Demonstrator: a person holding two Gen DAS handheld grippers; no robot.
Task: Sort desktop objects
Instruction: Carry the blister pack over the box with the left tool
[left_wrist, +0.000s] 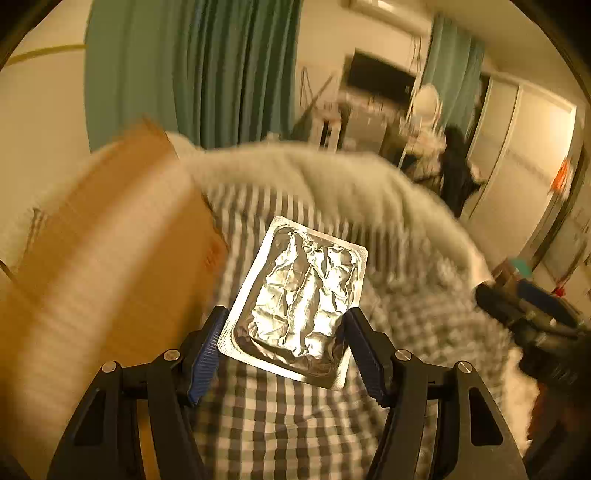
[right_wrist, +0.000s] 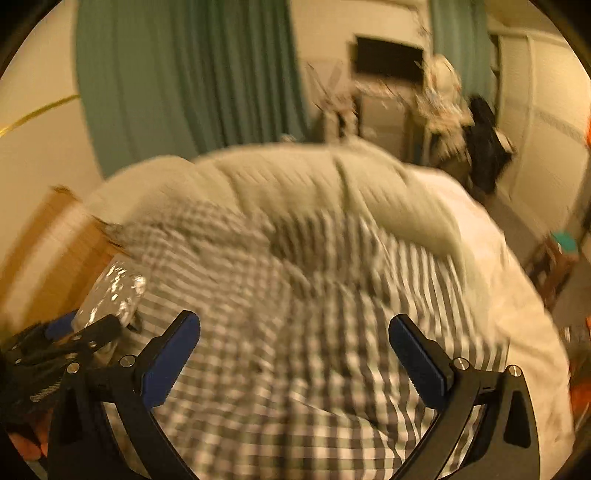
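My left gripper (left_wrist: 284, 325) is shut on a silver foil blister pack (left_wrist: 301, 295) and holds it by its near end, above a checked bedspread (left_wrist: 280, 424). The pack also shows in the right wrist view (right_wrist: 114, 291), at the far left beside the left gripper (right_wrist: 74, 339). My right gripper (right_wrist: 295, 336) is open and empty above the checked bedspread (right_wrist: 295, 295). It shows at the right edge of the left wrist view (left_wrist: 524, 314). Both views are blurred by motion.
A brown cardboard box (left_wrist: 103, 258) stands at the left, close to the pack; it shows in the right wrist view too (right_wrist: 44, 258). A pale quilt (left_wrist: 314, 166) is bunched at the far side of the bed. Green curtains (left_wrist: 207, 74) and furniture are behind.
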